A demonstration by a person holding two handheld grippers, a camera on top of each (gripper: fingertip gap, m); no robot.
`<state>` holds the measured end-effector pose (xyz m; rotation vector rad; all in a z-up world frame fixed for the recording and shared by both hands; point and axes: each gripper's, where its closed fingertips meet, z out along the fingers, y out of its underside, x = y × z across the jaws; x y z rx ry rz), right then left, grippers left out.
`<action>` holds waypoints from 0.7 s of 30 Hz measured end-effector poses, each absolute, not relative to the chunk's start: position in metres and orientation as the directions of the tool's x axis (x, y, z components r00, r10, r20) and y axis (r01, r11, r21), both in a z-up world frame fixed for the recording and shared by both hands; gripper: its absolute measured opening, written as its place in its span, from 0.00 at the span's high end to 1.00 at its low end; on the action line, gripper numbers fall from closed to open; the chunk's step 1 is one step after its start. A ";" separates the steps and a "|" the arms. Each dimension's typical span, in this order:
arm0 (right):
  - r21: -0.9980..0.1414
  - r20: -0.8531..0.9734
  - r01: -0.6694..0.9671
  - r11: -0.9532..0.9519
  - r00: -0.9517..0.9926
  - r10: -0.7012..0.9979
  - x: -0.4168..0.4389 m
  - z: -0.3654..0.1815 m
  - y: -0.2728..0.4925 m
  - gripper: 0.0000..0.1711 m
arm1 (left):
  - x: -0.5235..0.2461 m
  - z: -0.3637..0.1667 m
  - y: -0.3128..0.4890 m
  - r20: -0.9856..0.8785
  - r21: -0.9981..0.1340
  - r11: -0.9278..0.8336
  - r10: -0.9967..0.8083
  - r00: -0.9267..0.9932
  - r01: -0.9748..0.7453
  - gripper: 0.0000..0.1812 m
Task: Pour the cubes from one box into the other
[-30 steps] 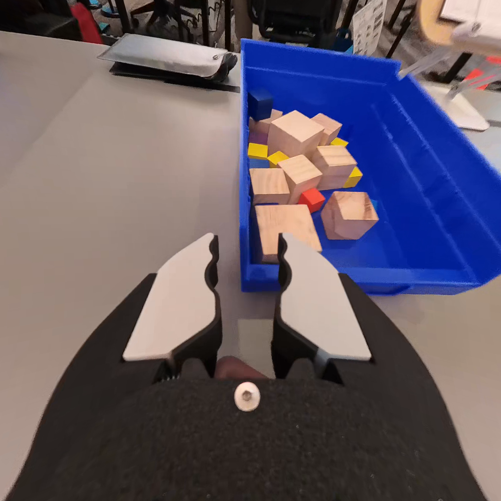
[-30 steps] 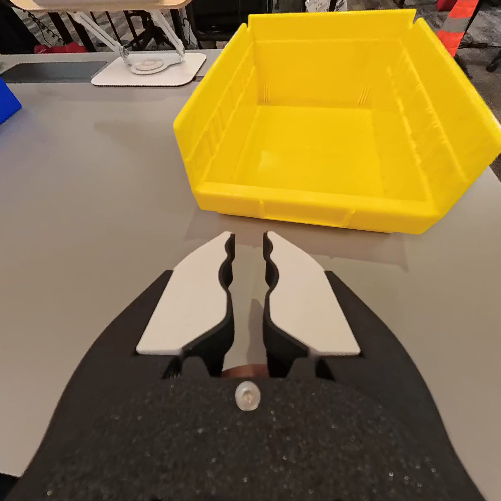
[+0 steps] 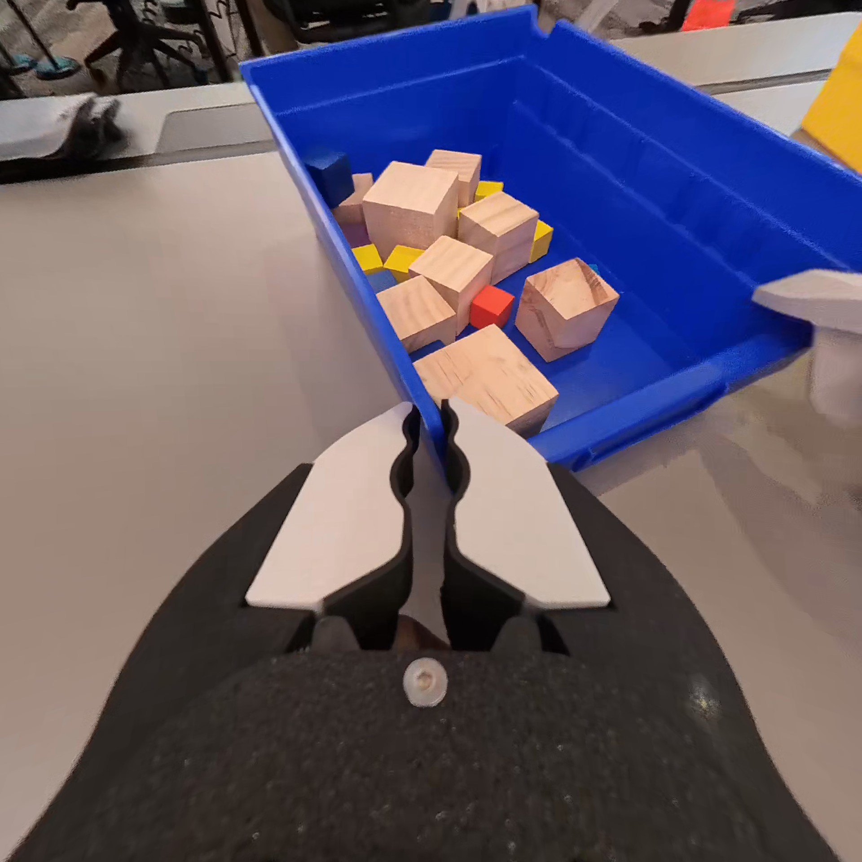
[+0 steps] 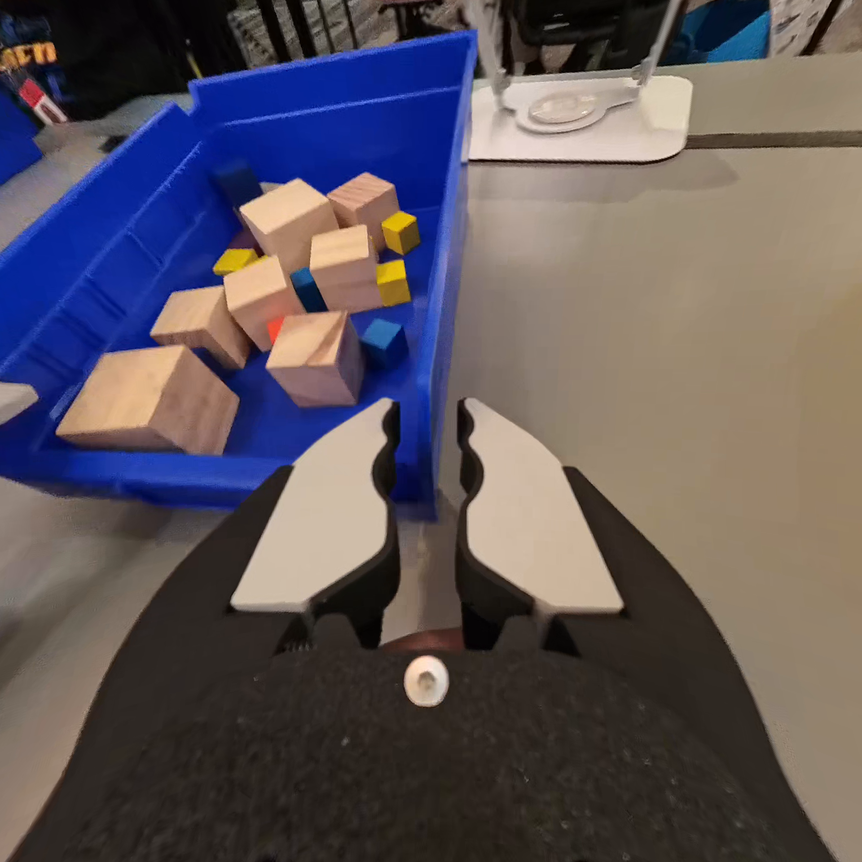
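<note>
A blue box (image 3: 396, 60) on the grey table holds several plain wooden cubes (image 3: 410, 205) and small yellow, blue and red (image 3: 490, 305) cubes. My left gripper (image 3: 430, 406) is shut on the box's left wall near its front corner. In the right wrist view the blue box (image 4: 326, 70) lies to the left. My right gripper (image 4: 429, 403) straddles the box's right wall near the front corner, jaws still apart. Its finger also shows in the left wrist view (image 3: 811, 303). A corner of the yellow box (image 3: 839, 107) shows at the far right.
A white stand base (image 4: 583, 121) sits on the table behind the blue box's right side. A blurred grey flat object (image 3: 46, 126) lies at the back left. Chair legs and dark furniture stand beyond the table's far edge.
My left gripper moved forward and closed on the blue box's left wall. My right gripper swung away from the yellow box to the blue box's right wall.
</note>
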<state>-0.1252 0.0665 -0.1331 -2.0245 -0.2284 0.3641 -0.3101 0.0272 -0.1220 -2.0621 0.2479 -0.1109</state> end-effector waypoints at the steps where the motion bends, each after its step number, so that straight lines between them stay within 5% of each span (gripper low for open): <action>1: -0.891 -0.147 0.006 -0.453 0.942 0.302 -0.118 -0.132 0.069 0.94 | -0.303 -0.122 0.027 -0.015 -0.872 -0.472 -0.239 0.971 -0.130 0.96; 6: -0.876 -0.050 0.071 -0.476 0.970 0.237 -0.077 -0.112 0.060 0.99 | -0.264 -0.095 0.029 -0.085 -0.869 -0.447 -0.287 0.954 -0.213 0.96; 21: -0.914 0.134 0.121 -0.388 0.991 -0.007 0.117 0.075 0.019 0.99 | -0.069 0.036 0.026 0.108 -0.937 -0.344 -0.465 0.879 -0.067 0.97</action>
